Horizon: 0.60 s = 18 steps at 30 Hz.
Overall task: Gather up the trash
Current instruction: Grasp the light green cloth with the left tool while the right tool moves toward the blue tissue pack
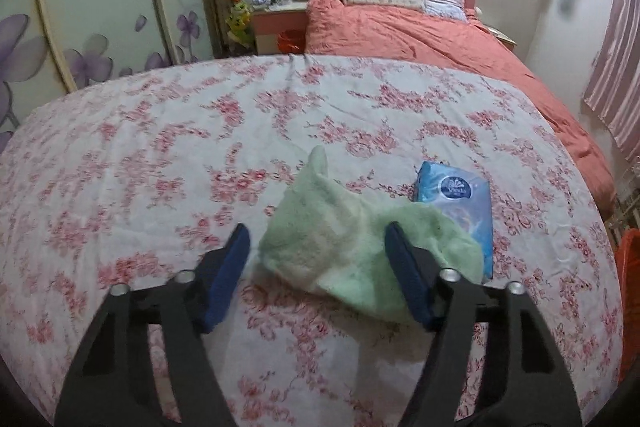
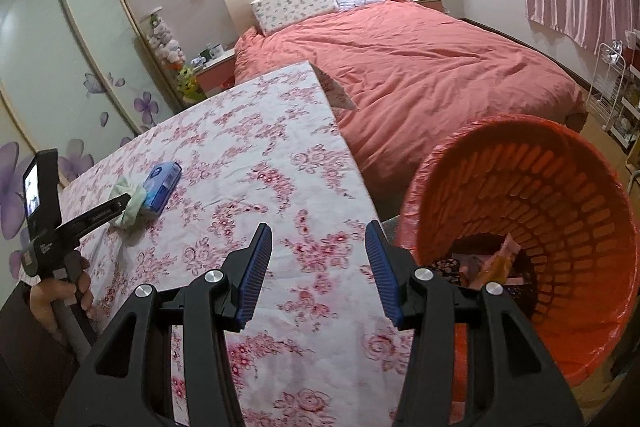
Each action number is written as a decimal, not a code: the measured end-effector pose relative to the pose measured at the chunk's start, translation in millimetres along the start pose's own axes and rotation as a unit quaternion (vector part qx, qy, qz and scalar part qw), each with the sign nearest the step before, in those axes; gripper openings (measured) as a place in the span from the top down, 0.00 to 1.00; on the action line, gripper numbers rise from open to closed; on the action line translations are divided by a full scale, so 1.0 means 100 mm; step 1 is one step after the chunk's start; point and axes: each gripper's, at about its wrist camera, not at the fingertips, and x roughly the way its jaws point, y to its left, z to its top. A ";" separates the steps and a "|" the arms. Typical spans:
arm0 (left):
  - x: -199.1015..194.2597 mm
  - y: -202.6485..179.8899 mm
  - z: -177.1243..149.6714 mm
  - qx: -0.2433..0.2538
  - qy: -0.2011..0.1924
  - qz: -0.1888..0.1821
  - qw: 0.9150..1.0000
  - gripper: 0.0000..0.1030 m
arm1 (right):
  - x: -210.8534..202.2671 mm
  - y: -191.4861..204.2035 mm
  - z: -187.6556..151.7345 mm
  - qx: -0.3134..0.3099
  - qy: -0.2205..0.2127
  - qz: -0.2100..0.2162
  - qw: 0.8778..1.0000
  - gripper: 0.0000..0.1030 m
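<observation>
The left gripper (image 1: 316,255) is held with jaws part open around the near end of the green cloth (image 1: 340,227), pads not yet pressing; the tissue pack (image 1: 460,203) lies just right, partly under the cloth. Only cloth should be pinched. The right gripper (image 2: 318,267) is empty, half open, beside the bin (image 2: 560,195)

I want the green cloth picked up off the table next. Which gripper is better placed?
Left. The left gripper is open right over the green cloth, while the right gripper, empty, points between the table edge and the orange bin.
</observation>
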 end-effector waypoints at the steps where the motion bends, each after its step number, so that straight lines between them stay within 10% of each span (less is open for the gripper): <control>1: 0.04 0.00 0.00 -0.001 0.010 -0.008 1.000 0.50 | 0.01 0.02 0.00 -0.001 0.001 0.001 1.000 0.52; 5: 0.04 0.04 -0.01 0.000 0.012 -0.026 1.000 0.86 | 0.06 0.12 -0.02 -0.008 0.008 0.005 1.000 0.52; 18: -0.41 0.91 -0.31 -0.013 -0.009 0.001 1.000 0.90 | 0.41 1.01 -0.02 -0.066 0.031 0.047 0.996 0.52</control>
